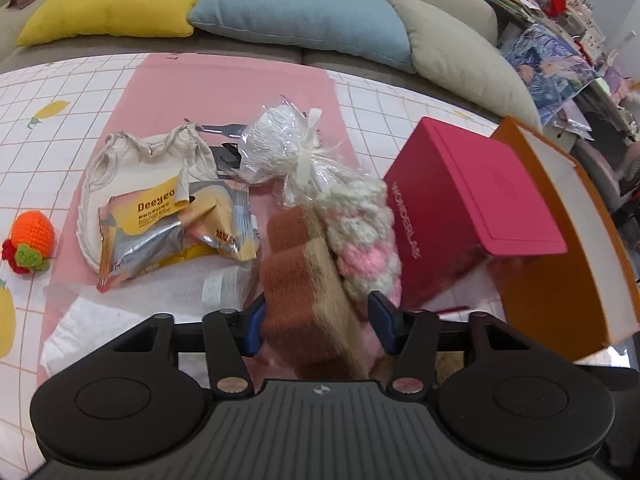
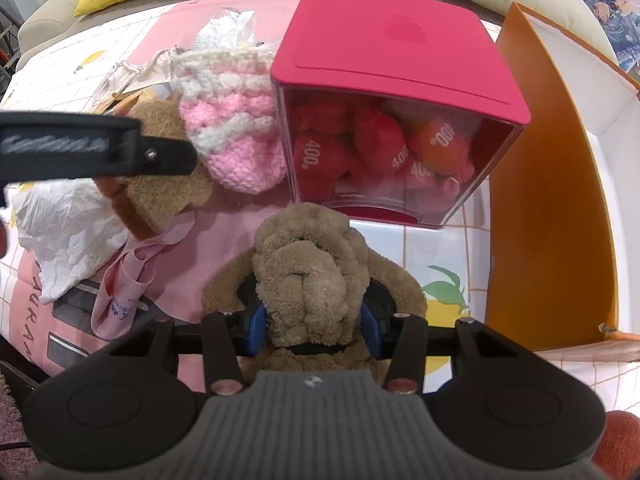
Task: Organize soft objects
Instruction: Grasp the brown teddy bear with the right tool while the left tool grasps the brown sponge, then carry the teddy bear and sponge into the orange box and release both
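Risk: left gripper (image 1: 320,322), jaws half-closed around toast plush (image 1: 308,280), may snag the touching pink crocheted pouch (image 1: 360,240); right gripper (image 2: 314,330) clamps plush dog (image 2: 312,276).

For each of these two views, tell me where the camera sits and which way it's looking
Left wrist: on the left gripper, tilted down at the toast plush between its fingers; sofa pillows beyond.
Right wrist: on the right gripper, aimed steeply down at the brown plush dog it clamps; the left gripper's finger crosses at left.
Shared: toast plush, pink knit pouch, red-lidded box, orange box.
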Demonstrator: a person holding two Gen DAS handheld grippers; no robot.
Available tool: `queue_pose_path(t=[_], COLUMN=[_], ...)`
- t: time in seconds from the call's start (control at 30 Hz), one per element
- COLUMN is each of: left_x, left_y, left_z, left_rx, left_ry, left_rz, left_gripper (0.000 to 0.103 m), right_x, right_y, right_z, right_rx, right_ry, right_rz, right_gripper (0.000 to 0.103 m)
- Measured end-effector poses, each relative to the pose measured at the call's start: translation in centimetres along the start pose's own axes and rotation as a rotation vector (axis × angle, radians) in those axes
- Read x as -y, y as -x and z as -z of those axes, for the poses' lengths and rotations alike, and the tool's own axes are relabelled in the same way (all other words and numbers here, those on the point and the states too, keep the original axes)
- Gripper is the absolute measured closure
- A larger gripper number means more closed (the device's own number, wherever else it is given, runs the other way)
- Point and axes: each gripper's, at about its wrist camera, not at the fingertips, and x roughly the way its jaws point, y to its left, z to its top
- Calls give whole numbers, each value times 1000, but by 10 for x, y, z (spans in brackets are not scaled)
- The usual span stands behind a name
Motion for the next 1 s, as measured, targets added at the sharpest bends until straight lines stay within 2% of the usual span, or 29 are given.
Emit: queue_pose_path(t=[0.1, 0.17, 0.4, 0.67, 0.87, 1.0], left_x=[4, 7, 16, 23, 42, 65], left_y=[4, 11, 56, 109, 132, 138], left_z=[3, 5, 15, 23, 28, 18], left_rx=[9, 24, 105, 194, 218, 230], left_ry=[-28, -54, -131, -156, -192, -216], left_rz=[-6, -14, -54, -77, -27, 57], left_gripper=[64, 65, 67, 67, 67, 67], right_x=[2, 3, 5, 10, 23, 45], right_y=[2, 6, 22, 55, 91, 117], right_z=[0, 1, 3, 9, 17, 20], right_rx=[1, 12, 49, 126, 215, 286], right_ry=[-6, -8, -24, -49, -82, -141], right_rz=[-4, -10, -25, -57, -74, -58], right_gripper=[56, 56, 56, 56, 56, 56])
